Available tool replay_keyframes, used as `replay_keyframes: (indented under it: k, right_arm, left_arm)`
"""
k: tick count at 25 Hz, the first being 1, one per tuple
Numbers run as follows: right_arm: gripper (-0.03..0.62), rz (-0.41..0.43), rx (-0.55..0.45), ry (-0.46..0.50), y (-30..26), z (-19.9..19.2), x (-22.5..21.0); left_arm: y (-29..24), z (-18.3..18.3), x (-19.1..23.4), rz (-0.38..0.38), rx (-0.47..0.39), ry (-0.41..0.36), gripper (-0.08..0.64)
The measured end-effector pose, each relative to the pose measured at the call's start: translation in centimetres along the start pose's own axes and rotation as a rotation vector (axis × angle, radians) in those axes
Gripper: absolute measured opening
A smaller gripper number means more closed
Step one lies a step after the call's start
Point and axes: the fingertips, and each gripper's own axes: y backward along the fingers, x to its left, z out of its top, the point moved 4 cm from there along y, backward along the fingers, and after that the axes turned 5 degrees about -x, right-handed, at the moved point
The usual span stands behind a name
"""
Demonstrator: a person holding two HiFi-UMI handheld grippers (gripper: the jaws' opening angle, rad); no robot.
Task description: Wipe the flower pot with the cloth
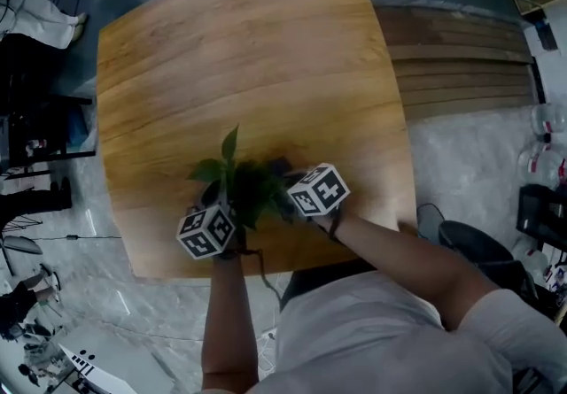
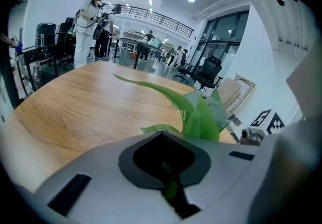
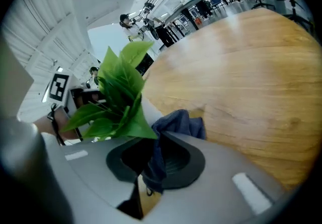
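Note:
A green leafy plant point(image 1: 237, 181) stands near the wooden table's point(image 1: 248, 47) front edge; leaves mostly cover its dark flower pot point(image 1: 211, 195). My left gripper point(image 1: 218, 204) is at the pot's near left side. In the left gripper view it point(image 2: 168, 177) is shut, with a green stem in the narrow slit between the jaws and leaves point(image 2: 201, 117) rising just beyond. My right gripper point(image 1: 285, 197) is at the plant's right side. It point(image 3: 151, 165) is shut on a dark blue cloth point(image 3: 178, 122), which bunches out ahead of the jaws beside the leaves point(image 3: 118, 92).
The table's front edge point(image 1: 266, 270) runs just under both grippers, and a plant stem trails over it. A slatted wooden bench point(image 1: 461, 56) adjoins the table's right side. A dark chair point(image 1: 474, 246) stands at lower right. People point(image 2: 85, 21) and desks stand far behind.

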Motion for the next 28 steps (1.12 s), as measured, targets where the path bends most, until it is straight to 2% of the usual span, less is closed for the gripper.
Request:
replay_keyframes:
  k: [4, 6, 11, 14, 17, 19, 22, 28]
  right_arm:
    - [0.046, 0.048, -0.039, 0.009, 3.7, 1.7, 3.2]
    - [0.046, 0.040, -0.040, 0.027, 3.9, 2.0, 3.4]
    - [0.046, -0.026, -0.009, -0.004, 0.4, 0.7, -0.3]
    - [0.046, -0.045, -0.002, 0.003, -1.4, 0.2, -1.8]
    - [0.046, -0.041, -0.003, 0.027, -1.0, 0.2, -1.8]
    - [0.046, -0.038, -0.010, 0.070, 0.4, 0.4, -0.8]
    - [0.046, -0.037, -0.035, 0.184, 3.5, 1.6, 1.5]
    - [0.048, -0.056, -0.052, 0.409, 9.1, 3.7, 5.7]
  left_arm:
    - [0.4, 0.1, 0.0, 0.004, -0.009, 0.029, 0.006]
    - [0.6, 0.1, -0.2, 0.001, -0.016, 0.044, 0.006]
    - [0.4, 0.2, -0.7, -0.009, -0.030, 0.043, 0.006]
    - [0.1, 0.3, -0.9, -0.005, -0.044, 0.000, 0.006]
    - [0.3, 0.2, -1.0, 0.007, -0.067, -0.026, 0.006]
    - [0.9, 0.3, -1.0, 0.014, -0.085, -0.026, 0.006]
    - [2.5, 1.3, -1.4, 0.020, -0.114, -0.032, 0.006]
    - [7.3, 3.8, -4.6, 0.001, -0.184, -0.048, 0.006]
